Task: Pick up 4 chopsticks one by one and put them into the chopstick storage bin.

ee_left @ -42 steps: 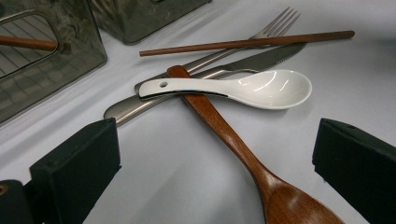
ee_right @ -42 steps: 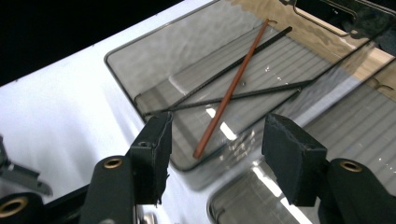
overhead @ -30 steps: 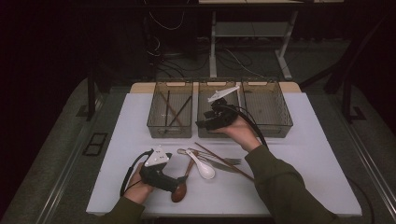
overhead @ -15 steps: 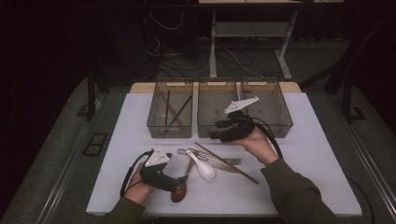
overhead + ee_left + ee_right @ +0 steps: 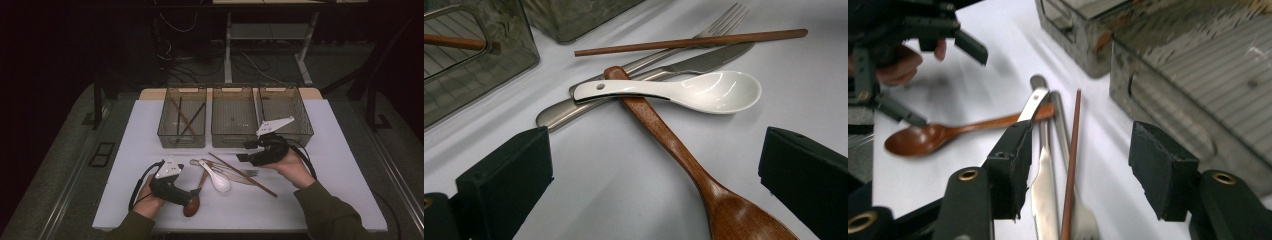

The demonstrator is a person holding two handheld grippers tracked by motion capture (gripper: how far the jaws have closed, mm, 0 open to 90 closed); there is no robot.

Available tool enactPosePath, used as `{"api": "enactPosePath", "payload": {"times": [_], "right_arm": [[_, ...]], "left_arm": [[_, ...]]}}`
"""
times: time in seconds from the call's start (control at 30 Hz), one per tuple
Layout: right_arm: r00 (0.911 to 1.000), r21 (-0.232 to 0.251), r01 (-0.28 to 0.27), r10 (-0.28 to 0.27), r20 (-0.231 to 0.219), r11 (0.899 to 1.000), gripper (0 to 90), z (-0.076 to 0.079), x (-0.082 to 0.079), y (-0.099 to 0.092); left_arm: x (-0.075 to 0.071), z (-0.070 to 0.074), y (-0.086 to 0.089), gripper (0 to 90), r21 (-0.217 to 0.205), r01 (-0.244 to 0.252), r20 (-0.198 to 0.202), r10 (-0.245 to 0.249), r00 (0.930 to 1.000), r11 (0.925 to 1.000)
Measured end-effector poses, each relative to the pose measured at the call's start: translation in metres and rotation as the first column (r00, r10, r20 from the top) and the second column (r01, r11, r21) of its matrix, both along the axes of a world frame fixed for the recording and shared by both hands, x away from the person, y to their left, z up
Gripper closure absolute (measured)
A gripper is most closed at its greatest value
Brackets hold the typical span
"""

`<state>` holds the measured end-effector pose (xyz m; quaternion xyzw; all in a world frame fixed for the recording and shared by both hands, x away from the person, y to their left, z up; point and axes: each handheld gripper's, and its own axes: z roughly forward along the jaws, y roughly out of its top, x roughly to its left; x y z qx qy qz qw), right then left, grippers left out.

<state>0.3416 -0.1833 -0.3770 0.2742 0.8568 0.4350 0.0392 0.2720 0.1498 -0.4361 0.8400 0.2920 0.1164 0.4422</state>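
Chopstick (image 5: 1071, 165): I see it lying flat on the desk (image 5: 340, 165), straight ahead between the jaws of my right tongs (image 5: 1075, 172), not yet touched; in the high view it runs slantwise just left of those tongs.
Right tongs: jaws apart, nothing between the pads, hovering low over the right end of the cutlery pile; the view from them is blurred.
Left tongs (image 5: 651, 170): jaws wide apart and empty, with the wooden spoon (image 5: 684, 165) running up between them and its bowl closest to me.
Step in hand, as I judge it: sorting loose cutlery into the bins, with my right tongs lining up on the chopstick.
Next move, as I judge it: drop the jaws to straddle the thin stick, close on it alone, and keep the pads off the knife (image 5: 1045, 185) and fork (image 5: 1083, 217), which lie touching beside it.
Risk: the stick is thin and may roll or drag its neighbours.
Loose pieces by the tongs: one chopstick, one knife, one fork, one white spoon (image 5: 684, 92), one wooden spoon.
Bins beyond the tongs: three, side by side; the left bin (image 5: 165, 137) holds brown sticks, count unclear; middle bin (image 5: 235, 140) and right bin (image 5: 305, 130) look empty.
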Motion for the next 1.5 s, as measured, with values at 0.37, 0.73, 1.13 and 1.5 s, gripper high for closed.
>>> {"api": "enactPosePath", "payload": {"times": [0.37,0.73,1.13,1.5], "right_arm": [[0.9994,-0.054,0.022,-0.024,-0.026,0.998,52.2,-0.011,-0.026,-0.033],[0.999,-0.096,0.001,-0.005,-0.045,0.995,61.5,-0.025,-0.047,-0.044],[0.9962,-0.169,-0.02,0.005,-0.087,0.985,69.1,-0.045,-0.049,-0.039],[0.9964,-0.224,-0.037,0.019,-0.083,0.974,72.4,-0.057,-0.046,-0.028]], "left_arm": [[0.0,0.0,0.0,0.0,0.004,0.005,0.003,-0.005,1.0,1.0],[-0.001,0.001,0.0,0.0,0.0,0.005,-0.002,-0.005,1.0,1.0],[-0.001,0.001,0.0,0.0,0.002,0.002,0.001,-0.002,1.0,1.0],[-0.001,0.0,0.0,0.0,0.001,0.001,0.001,-0.001,1.0,1.0]]}}
